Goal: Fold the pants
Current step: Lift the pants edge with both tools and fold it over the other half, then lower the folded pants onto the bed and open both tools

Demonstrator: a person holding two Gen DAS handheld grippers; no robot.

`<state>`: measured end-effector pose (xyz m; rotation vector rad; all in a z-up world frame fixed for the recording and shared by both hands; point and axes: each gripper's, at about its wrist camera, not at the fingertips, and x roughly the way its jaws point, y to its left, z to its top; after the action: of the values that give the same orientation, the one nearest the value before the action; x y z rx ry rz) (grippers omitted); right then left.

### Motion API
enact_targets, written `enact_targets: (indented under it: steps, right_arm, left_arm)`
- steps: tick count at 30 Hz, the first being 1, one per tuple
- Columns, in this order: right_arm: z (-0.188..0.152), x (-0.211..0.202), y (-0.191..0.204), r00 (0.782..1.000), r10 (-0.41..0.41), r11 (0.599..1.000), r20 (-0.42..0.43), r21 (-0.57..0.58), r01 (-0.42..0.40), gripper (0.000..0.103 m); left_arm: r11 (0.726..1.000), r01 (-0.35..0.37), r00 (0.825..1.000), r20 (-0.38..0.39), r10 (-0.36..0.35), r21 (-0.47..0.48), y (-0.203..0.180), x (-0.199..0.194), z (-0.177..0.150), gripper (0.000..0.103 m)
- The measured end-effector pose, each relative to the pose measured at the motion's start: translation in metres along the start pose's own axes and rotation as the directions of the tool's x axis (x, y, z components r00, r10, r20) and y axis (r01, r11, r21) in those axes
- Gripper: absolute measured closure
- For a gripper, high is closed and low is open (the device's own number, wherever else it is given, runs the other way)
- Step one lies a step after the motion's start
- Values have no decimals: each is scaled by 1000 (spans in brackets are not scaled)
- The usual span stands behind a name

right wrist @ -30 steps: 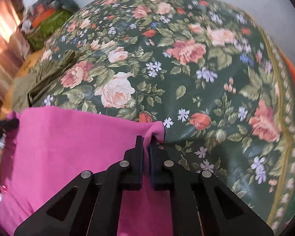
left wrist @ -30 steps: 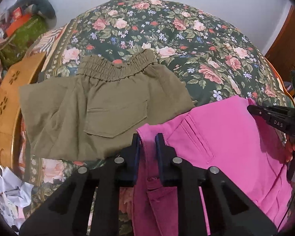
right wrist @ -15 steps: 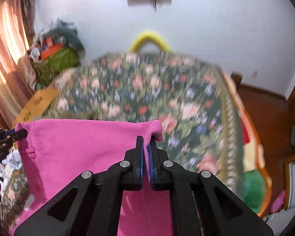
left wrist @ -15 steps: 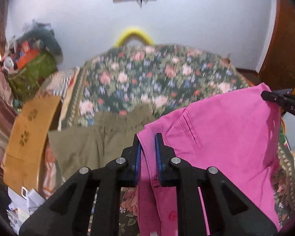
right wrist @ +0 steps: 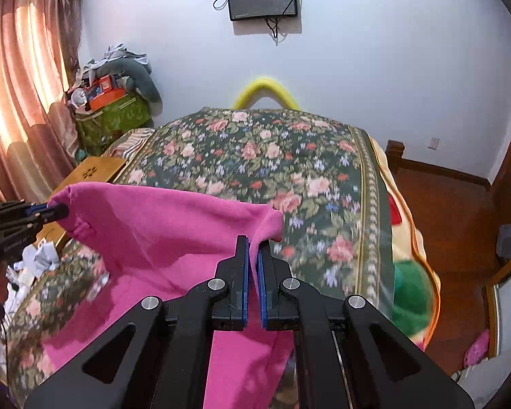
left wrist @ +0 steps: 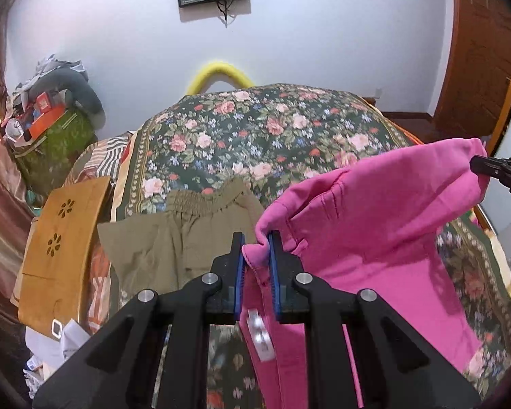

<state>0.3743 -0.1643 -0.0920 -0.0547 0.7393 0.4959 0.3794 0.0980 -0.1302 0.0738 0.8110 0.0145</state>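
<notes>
Bright pink cotton pants (left wrist: 374, 225) hang above the floral bedspread (right wrist: 255, 156), each waistband corner clamped by left gripper (left wrist: 256, 250) and right gripper (right wrist: 252, 252).

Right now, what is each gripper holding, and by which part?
Both hold the pink pants: the left gripper pinches one end of their raised top edge, the right gripper the other end.
</notes>
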Motion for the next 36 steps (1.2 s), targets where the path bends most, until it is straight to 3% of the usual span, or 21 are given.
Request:
enact_targets:
  steps: [8, 19, 25, 30, 34, 36]
  right_arm:
    - [-56, -17, 7, 999, 0, 1000, -47, -8, 0, 99]
    - [-133, -21, 16, 990, 25, 999, -137, 33, -20, 99]
    - [-158, -26, 29, 985, -13, 999, -173, -36, 7, 99]
    - [-168, -32, 27, 981, -22, 1000, -192, -23, 18, 98]
    - [-173, -41, 28, 978, -52, 998, -204, -42, 44, 92]
    - [-175, -47, 29, 976, -67, 997, -208, -54, 57, 76]
  left_arm:
    - [999, 3, 1000, -22, -2, 33, -10, -16, -55, 89]
    - [999, 8, 989, -150, -1, 41, -13, -9, -130, 90]
    - [997, 4, 986, -167, 10, 81, -21, -19, -154, 91]
    - [996, 12, 986, -165, 2, 83, -22, -35, -165, 91]
    - [998, -2, 986, -164, 13, 64, -16, -46, -170, 91]
    - [999, -2, 986, -169, 10, 46, -12, -51, -170, 89]
